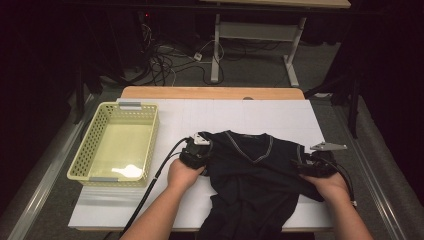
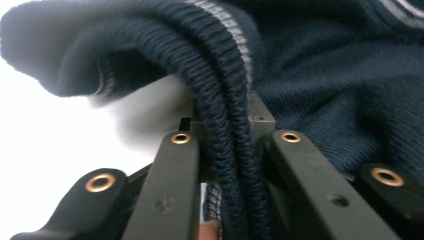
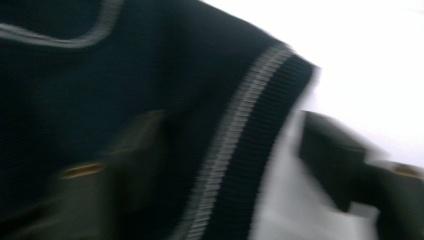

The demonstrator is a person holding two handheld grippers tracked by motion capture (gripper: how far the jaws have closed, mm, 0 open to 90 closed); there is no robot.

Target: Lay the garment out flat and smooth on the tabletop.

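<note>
White tabletop (image 1: 260,117) under dim light, dark floor and a tangle of cables behind it. High view: one dark sweater (image 1: 250,170) lies spread near the front edge, hem hanging over it and cut off at the bottom. One pale yellow basket (image 1: 95,145) sits well left of the left claw (image 1: 199,145), nothing in it, bare table between them. Two hands, one claw each. Left claw sits at the sweater's left shoulder, right claw (image 1: 306,164) at its right shoulder; both sets of tips are buried in the cloth, hard to make out. Bare table beyond the collar up to the far edge.

Left claw view: jaws together, clamped on a doubled ribbed edge of the sweater (image 2: 225,125), which runs up between them; one grey stripe on the rib. White table to the claw's left, knit to its right.

Right claw view: heavily blurred. Jaws stand apart, the ribbed striped edge (image 3: 240,150) between them, white table past the right jaw. Whether the pads press the cloth, cannot tell.
</note>
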